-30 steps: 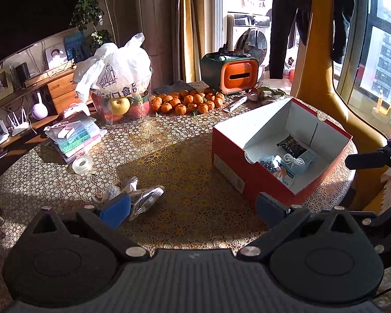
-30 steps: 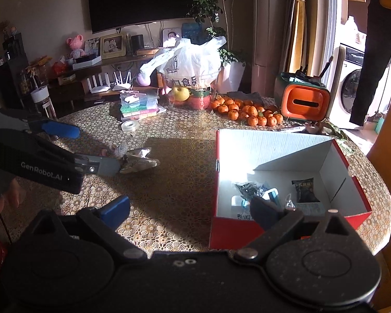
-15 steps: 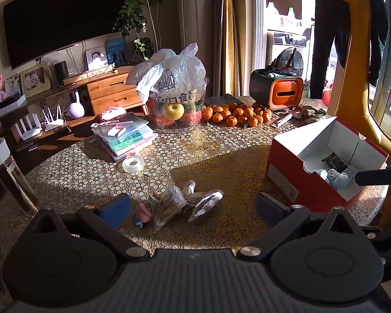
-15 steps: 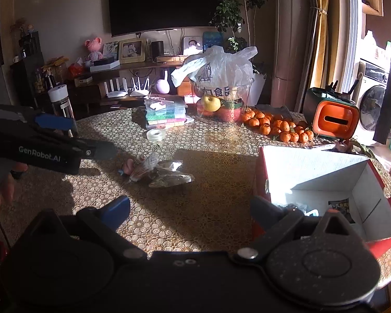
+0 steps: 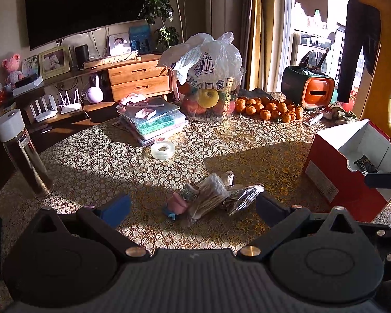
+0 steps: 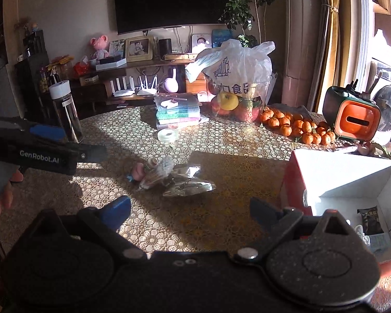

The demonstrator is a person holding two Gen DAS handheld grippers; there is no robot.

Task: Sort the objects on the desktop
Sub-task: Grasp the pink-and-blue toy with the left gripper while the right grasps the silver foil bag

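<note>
Left wrist view shows we have swung away from the red box (image 5: 336, 182), now at the right edge. Our left gripper (image 5: 193, 206) hangs spread and empty, the pile of small packets (image 5: 211, 195) lying on the table (image 5: 91, 161) just ahead between its fingers. Our right gripper (image 6: 190, 208) is likewise released.

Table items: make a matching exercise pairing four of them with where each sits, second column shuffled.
Things:
1. roll of clear tape
2. dark snack packet
3. tangerines
4. white-capped bottle

Places:
A. inside the red box
B. upright near the table's left edge
C. just in front of the stack of flat cases
D. between the fruit bowl and the orange-fronted holder

Pairs: 1-C, 2-A, 3-D, 4-B
</note>
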